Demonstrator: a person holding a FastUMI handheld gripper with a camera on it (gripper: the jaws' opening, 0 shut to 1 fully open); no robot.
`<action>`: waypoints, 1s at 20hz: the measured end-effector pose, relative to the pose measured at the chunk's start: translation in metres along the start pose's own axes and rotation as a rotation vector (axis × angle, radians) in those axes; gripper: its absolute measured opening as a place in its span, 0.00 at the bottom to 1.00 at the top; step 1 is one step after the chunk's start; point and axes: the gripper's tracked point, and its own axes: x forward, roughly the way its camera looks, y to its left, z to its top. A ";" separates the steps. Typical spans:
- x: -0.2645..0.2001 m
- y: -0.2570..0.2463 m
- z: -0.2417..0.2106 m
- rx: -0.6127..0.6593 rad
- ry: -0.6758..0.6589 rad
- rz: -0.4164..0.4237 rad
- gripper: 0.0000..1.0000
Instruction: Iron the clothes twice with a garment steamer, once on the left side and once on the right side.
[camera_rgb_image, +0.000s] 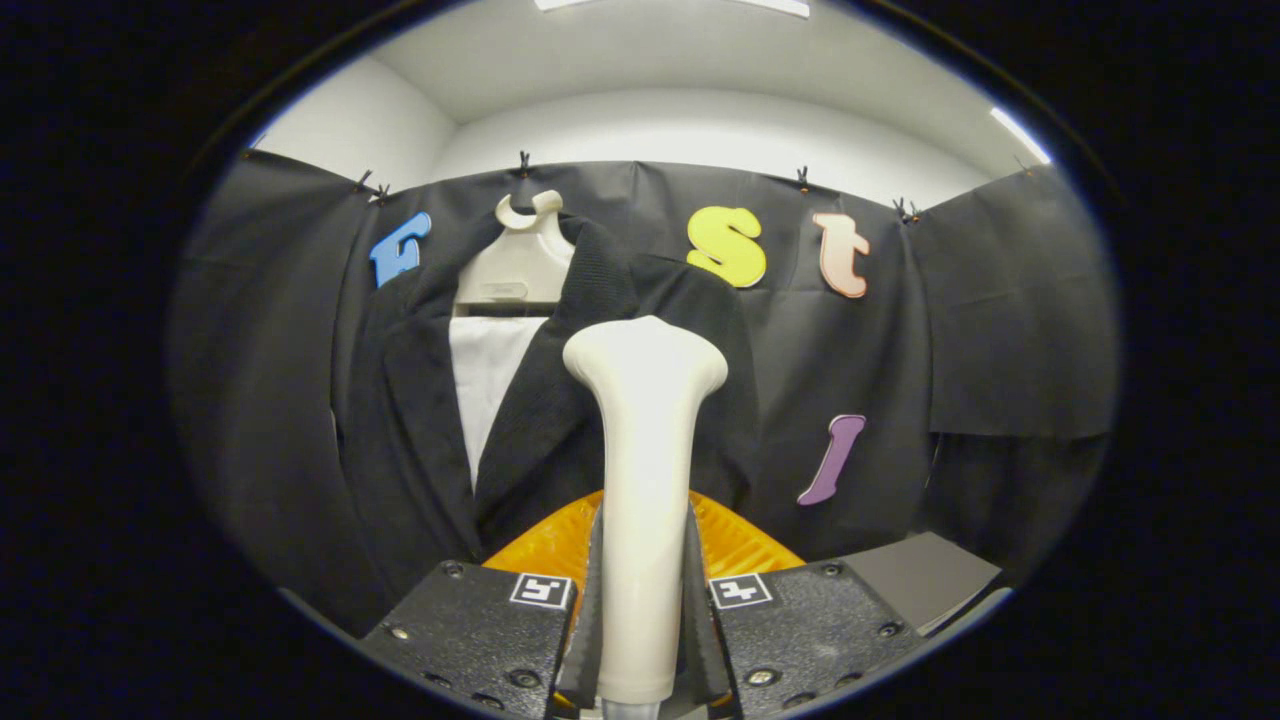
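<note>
Between my claw (645, 640) fingers I'm pinching the steamer (645, 450) upright, head aimed at the jacket (540, 400) at twelve o'clock, seemingly its right panel, ready for a stroke.

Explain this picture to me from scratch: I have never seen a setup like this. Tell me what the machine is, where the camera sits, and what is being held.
There is no robot arm here. A person carries a hand-held tool with two-finger tongs, and a fisheye camera riding on it looks forward along the fingers, which is why the picture is round.

The tongs are shut on a pale garment steamer: both fingers press on its handle, and its wide head points up and forward.

Just ahead hangs a dark jacket on a pale hanger, with a white shirt front between its lapels. The steamer head sits in front of the jacket's side that lies beyond the fingers; whether it touches the cloth I cannot tell.

An orange ridged object lies below, behind the fingers.
</note>
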 end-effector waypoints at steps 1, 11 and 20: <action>0.001 0.000 -0.003 -0.005 0.009 0.000 0.37; -0.014 -0.001 -0.064 -0.045 0.106 -0.009 0.37; -0.023 -0.006 -0.125 -0.067 0.201 -0.021 0.37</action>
